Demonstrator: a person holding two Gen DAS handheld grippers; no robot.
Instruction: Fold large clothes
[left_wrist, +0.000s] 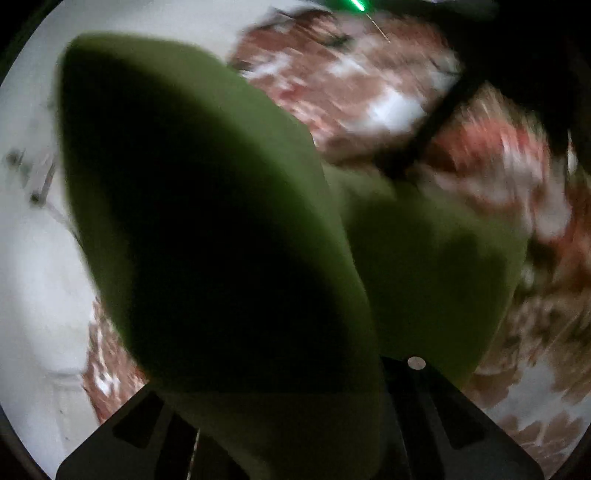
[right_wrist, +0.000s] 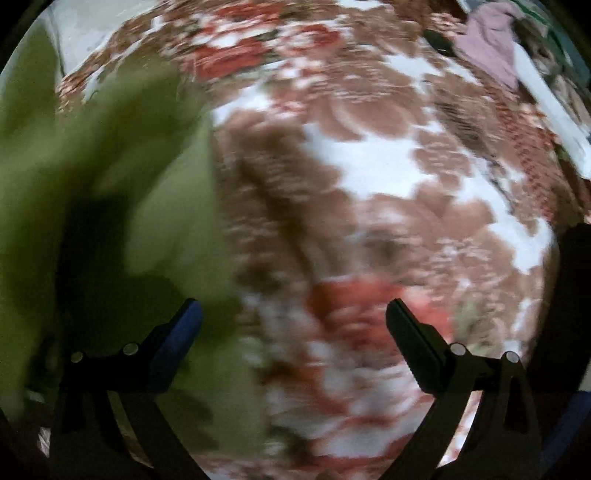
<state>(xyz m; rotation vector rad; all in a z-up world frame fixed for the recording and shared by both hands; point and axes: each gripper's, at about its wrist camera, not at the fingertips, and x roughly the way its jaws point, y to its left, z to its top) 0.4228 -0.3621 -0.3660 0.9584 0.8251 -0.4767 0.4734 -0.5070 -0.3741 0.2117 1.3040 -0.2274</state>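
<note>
Your left gripper (left_wrist: 295, 424) is closed down on the olive-green garment (left_wrist: 207, 206). The cloth rises straight out from between its dark fingers (left_wrist: 454, 417) and fills the middle of the left wrist view, so the fingertips themselves are hidden by it. From there the garment balloons upward in one broad, shadowed fold, with a second, lower lobe spreading to the right.

Your right gripper (right_wrist: 293, 332) stands wide open with nothing between the jaws. Its left finger, which carries a blue pad (right_wrist: 181, 332), lies against the edge of the green garment (right_wrist: 110, 177) as seen in the right wrist view; whether it touches the cloth cannot be told. Its right finger (right_wrist: 413, 347) is over bare covering.

The garment occupies the left side of the right wrist view. It lies bunched over a floral bedspread (right_wrist: 369, 158) in brown, red and white. A mauve cloth (right_wrist: 487, 40) sits well apart at the far upper right.

Both views are heavily smeared by blur, so fine detail of folds and hems cannot be read
</note>
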